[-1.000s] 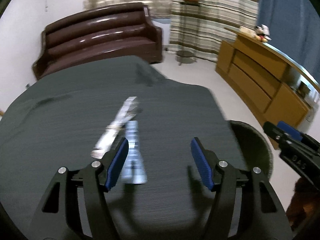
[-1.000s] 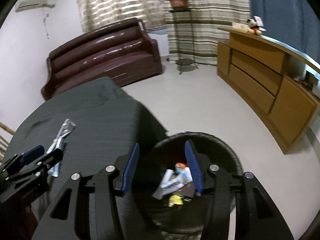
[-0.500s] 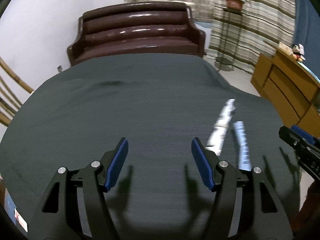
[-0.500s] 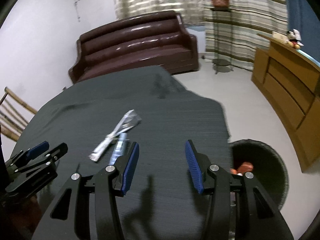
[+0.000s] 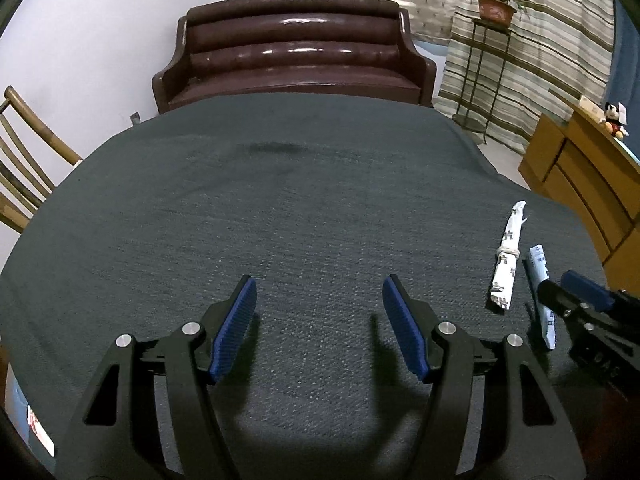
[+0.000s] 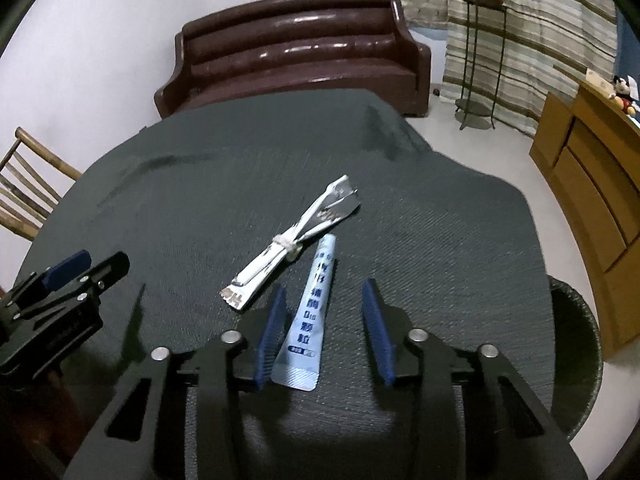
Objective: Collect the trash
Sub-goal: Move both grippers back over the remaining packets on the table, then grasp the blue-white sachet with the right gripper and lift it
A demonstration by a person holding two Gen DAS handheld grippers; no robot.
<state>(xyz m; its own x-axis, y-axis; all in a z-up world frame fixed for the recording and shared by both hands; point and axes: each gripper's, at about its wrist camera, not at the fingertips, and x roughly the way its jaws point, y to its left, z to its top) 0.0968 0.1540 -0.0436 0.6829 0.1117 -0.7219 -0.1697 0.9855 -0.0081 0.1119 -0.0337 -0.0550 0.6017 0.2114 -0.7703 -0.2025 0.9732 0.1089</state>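
1. Left wrist view: the left gripper [image 5: 319, 322] hangs over the dark tablecloth [image 5: 280, 200] with its jaws wide and nothing between them. The tied white wrapper bundle [image 5: 507, 258] and the light blue sachet [image 5: 542, 292] lie at the right, near the right gripper [image 5: 576, 298].
2. Right wrist view: the right gripper [image 6: 323, 330] has just been closing. Its jaws are narrow around the light blue sachet [image 6: 310, 324], but the blue pads [image 6: 271, 330] do not press it. The white bundle [image 6: 296, 238] lies just beside. The wicker bin [image 6: 576, 356] stands at the right.
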